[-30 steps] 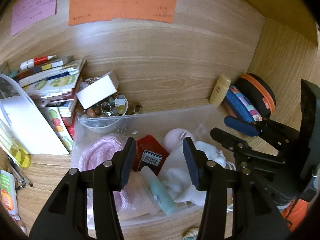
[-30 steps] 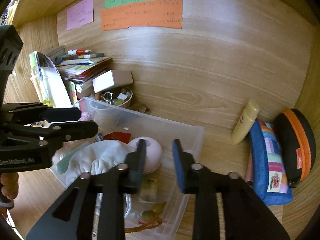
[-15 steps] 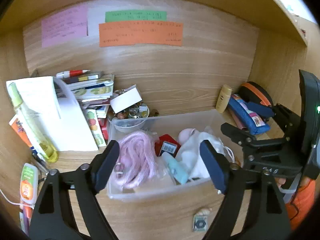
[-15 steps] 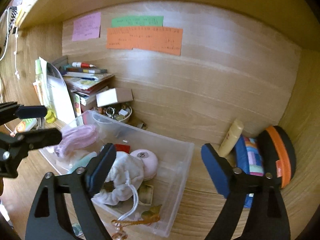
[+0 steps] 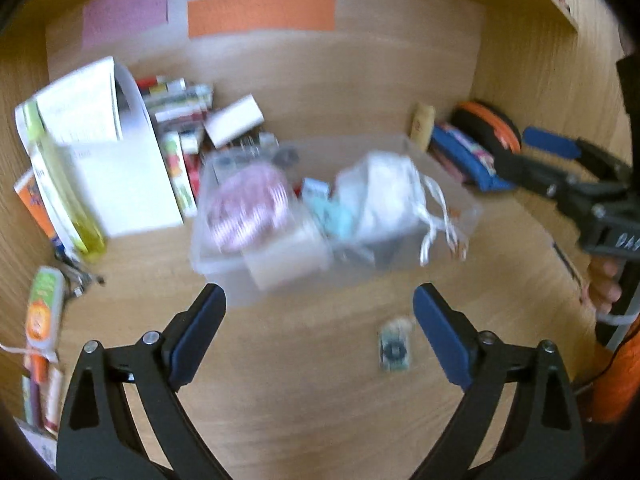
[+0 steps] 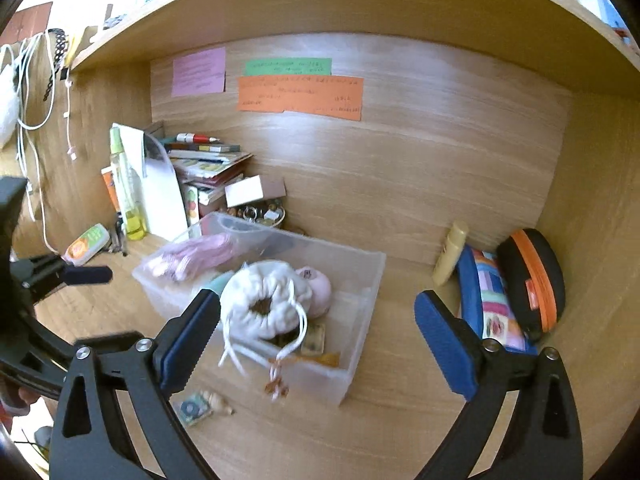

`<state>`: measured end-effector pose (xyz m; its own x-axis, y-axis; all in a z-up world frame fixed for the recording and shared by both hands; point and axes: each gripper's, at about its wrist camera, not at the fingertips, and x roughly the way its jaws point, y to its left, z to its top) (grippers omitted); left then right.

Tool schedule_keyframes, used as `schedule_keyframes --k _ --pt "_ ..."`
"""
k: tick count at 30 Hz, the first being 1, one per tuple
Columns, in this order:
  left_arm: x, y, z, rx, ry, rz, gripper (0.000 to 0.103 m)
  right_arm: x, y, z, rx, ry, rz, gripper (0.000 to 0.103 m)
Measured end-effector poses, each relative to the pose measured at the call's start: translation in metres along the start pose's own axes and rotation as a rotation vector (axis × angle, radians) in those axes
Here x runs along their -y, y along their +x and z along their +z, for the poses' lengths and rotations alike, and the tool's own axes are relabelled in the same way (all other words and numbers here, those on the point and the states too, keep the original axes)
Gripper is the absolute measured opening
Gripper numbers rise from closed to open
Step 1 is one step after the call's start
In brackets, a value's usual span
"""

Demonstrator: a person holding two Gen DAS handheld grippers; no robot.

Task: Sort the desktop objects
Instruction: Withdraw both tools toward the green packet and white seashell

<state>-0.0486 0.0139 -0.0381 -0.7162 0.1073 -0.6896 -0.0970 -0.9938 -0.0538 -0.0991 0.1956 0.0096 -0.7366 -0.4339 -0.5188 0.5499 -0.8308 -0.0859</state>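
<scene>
A clear plastic bin [image 6: 360, 320] stands mid-desk, holding a white drawstring pouch [image 6: 266, 306], a pink coil [image 6: 192, 256] and a pink round thing [image 6: 318, 288]. It shows blurred in the left wrist view [image 5: 288, 276]. My left gripper [image 5: 320, 320] is open and empty, in front of the bin. My right gripper [image 6: 318, 332] is open and empty, held back above the bin's near right side. A small card [image 5: 394, 350] and shell lie on the desk before the bin, also in the right wrist view [image 6: 194, 408].
Books and papers [image 6: 200, 168] are stacked at the back left, with a white box [image 6: 250, 191] and a bead bowl [image 6: 260, 214]. A cream tube [image 6: 450, 254], a colourful pouch [image 6: 490, 300] and a black-orange case [image 6: 530, 280] lie at right. Coloured notes [image 6: 300, 94] hang on the back wall.
Both grippers have pulled back away from the bin and opened wide. The bin and its contents now lie farther off in both views.
</scene>
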Motion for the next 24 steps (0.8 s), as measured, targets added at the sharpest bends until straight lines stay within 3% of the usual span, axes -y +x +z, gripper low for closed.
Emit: schedule_keyframes --k 11,15,17,19,24 --pt "0.031 0.028 -0.034 -0.116 0.046 -0.075 0.096 -0.005 -0.007 -0.053 -0.106 0.034 -0.016 0.097" --pt "0.044 0.043 -0.038 -0.152 0.087 -0.063 0.095 -0.002 -0.005 -0.069 -0.153 0.055 -0.015 0.097" --pt "0.048 0.048 -0.04 -0.159 0.099 -0.057 0.09 0.001 -0.002 -0.075 -0.18 0.056 -0.013 0.097" --pt "0.049 0.052 -0.04 -0.173 0.108 -0.058 0.072 0.003 -0.002 -0.08 -0.195 0.057 -0.012 0.097" --pt "0.049 0.06 -0.042 -0.191 0.109 -0.07 0.046 0.002 -0.001 -0.085 -0.203 0.042 0.018 0.097"
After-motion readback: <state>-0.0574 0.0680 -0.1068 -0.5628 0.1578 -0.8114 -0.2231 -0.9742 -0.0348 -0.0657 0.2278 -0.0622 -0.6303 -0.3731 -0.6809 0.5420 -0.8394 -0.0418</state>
